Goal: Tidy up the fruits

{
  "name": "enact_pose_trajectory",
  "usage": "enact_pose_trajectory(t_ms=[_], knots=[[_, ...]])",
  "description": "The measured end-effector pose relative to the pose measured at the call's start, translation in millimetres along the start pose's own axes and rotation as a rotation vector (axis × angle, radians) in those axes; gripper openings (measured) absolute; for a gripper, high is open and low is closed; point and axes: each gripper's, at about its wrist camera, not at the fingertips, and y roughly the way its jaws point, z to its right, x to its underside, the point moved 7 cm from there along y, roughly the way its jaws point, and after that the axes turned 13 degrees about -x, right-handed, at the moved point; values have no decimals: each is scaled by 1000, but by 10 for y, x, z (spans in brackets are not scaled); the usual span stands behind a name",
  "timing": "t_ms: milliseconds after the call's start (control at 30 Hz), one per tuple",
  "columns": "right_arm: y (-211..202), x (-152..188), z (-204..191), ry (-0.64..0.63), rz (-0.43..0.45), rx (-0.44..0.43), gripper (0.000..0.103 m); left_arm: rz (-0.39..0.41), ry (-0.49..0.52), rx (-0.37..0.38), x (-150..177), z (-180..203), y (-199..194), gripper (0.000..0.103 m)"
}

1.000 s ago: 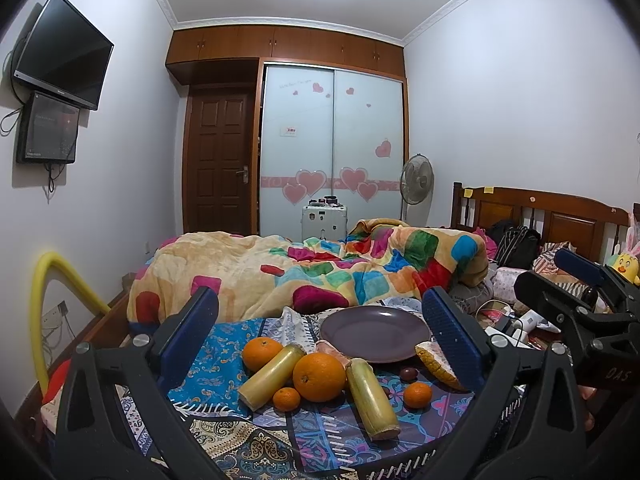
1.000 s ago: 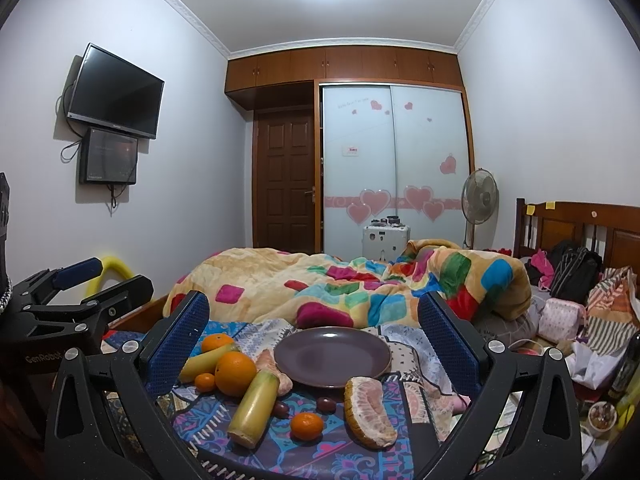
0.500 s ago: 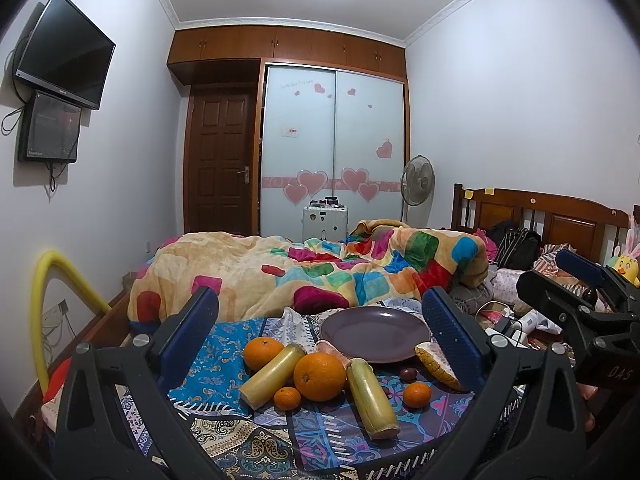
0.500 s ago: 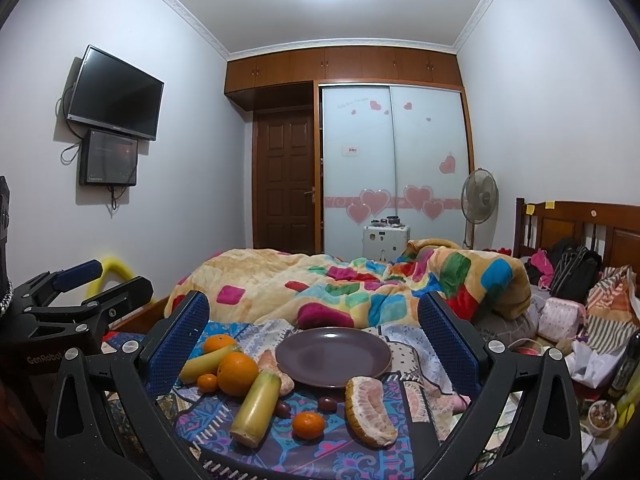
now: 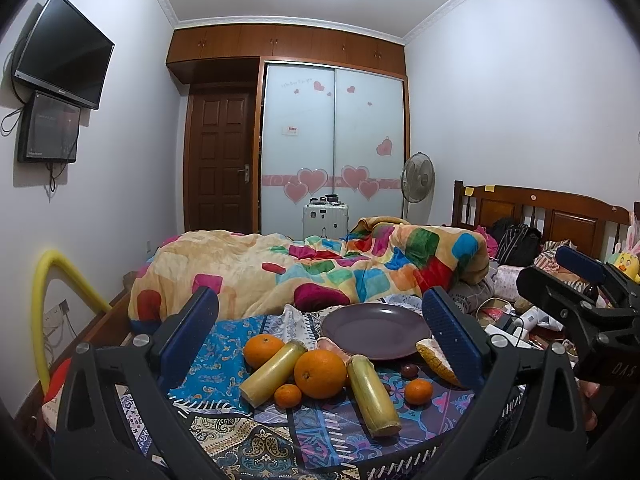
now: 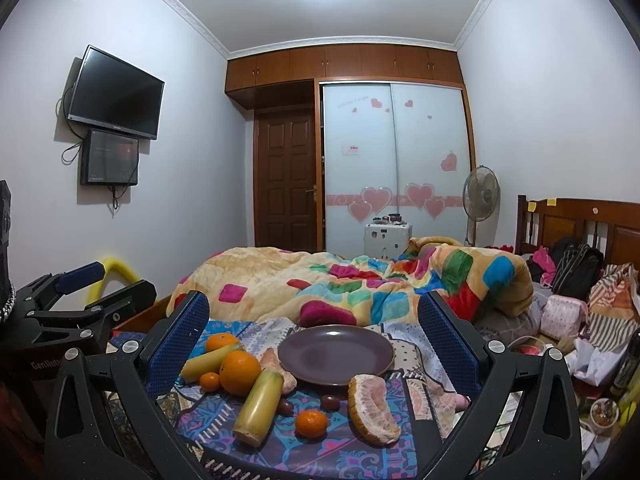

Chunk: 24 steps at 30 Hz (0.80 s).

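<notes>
left gripper (image 5: pixel 320 330) level, wide apart, right gripper (image 6: pixel 314 326) likewise, facing plate (image 6: pixel 336 354)

Left gripper (image 5: pixel 320 332): is being held low and level, pointed forward, with its jaws spread wide and nothing being gripped between them.
Left gripper fingers (image 5: pixel 450 330): blue-padded, are being kept well apart on black arms.
Right gripper (image 6: pixel 314 330): is being held low and level, pointed forward, with its jaws spread wide and nothing being gripped between them.
Right gripper fingers (image 6: pixel 178 334): blue-padded, are being kept well apart.
Relative pose: the two grippers are being held side by side, each being seen at the edge of the other's view, apart and not touching.
</notes>
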Motion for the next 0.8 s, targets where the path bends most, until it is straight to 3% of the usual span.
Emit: enact_pose_trajectory(t_ms=[800], knots=[[111,91,21,0,-42,-12,103,-17,16,5,40,48,56,103]])
